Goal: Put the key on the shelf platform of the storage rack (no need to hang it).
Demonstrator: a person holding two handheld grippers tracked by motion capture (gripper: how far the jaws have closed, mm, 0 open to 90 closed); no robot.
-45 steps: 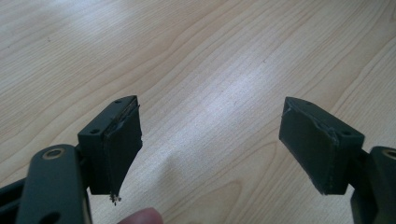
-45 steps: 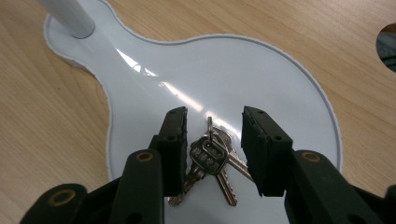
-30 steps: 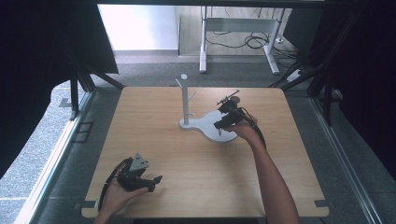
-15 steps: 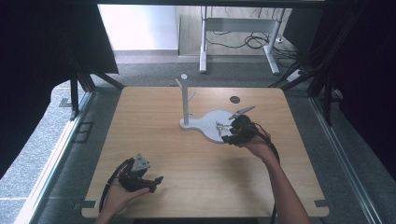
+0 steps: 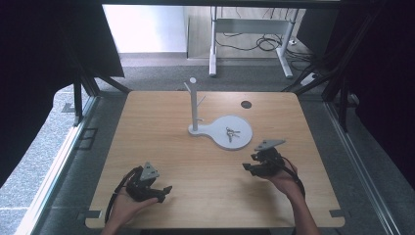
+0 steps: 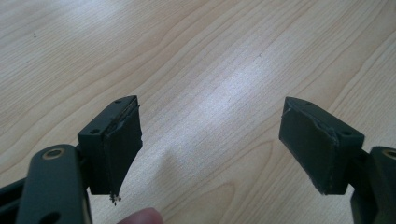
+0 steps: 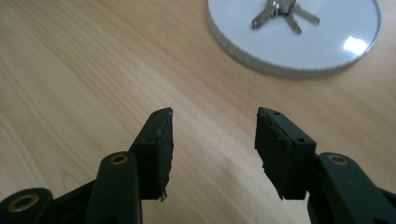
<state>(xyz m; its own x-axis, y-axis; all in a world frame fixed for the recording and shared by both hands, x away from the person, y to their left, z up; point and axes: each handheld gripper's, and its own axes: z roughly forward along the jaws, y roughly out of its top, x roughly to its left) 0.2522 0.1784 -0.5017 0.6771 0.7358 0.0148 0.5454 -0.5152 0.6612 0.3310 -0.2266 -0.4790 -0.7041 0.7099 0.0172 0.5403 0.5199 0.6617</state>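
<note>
Your right gripper (image 5: 250, 165) sits low over the table (image 5: 161, 122), near the front right, jaws parted and holding nothing; bare wood shows between them in the right gripper view. The keys (image 5: 231, 133) lie flat on the white round base (image 5: 242, 125) of the stand (image 5: 194, 105), beyond your right gripper and apart from it. In the right gripper view the keys (image 7: 280, 11) are ahead and slightly right of the jaw line. Your left gripper (image 5: 159, 191) is at the front left, wide open, empty, well apart from the keys.
</note>
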